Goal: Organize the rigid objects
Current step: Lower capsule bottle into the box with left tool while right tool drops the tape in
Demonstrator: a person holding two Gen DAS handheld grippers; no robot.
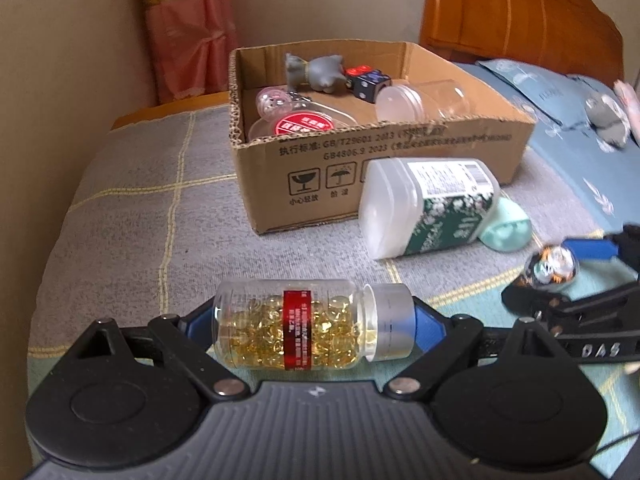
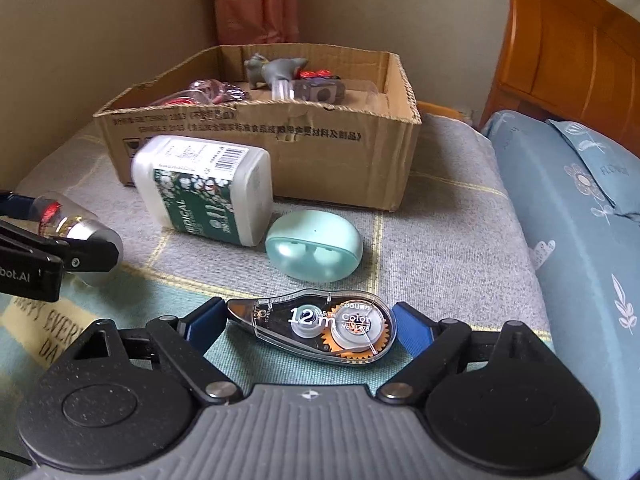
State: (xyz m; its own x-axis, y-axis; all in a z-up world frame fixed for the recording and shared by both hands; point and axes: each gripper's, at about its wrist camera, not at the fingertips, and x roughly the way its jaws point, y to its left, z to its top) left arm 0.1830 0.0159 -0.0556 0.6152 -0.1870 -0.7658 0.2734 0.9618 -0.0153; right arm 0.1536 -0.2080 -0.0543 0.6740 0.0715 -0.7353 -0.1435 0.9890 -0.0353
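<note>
Both hand-held grippers are sitting on their items, and the box is straight ahead of them

Nearest to me, the left hand-held gripper (image 1: 314, 322) has the pill bottle (image 1: 310, 326) lying crosswise between its blue pads. The base is on one pad and the cap on the other, so I'd call it clamped end to end along the long axis. The right hand-held gripper (image 2: 306, 326) straddles the correction tape (image 2: 320, 326) the same way, lengthwise across the jaws, but I can see a sliver of bed on each side, so it looks not quite pinched yet. Past those, the white jar (image 2: 204, 190) and mint earbud case (image 2: 314, 250) lie on the bed (image 2: 440, 220) between the grippers and the cardboard box (image 2: 340, 160). The left one looks a bit closer to it.
</note>
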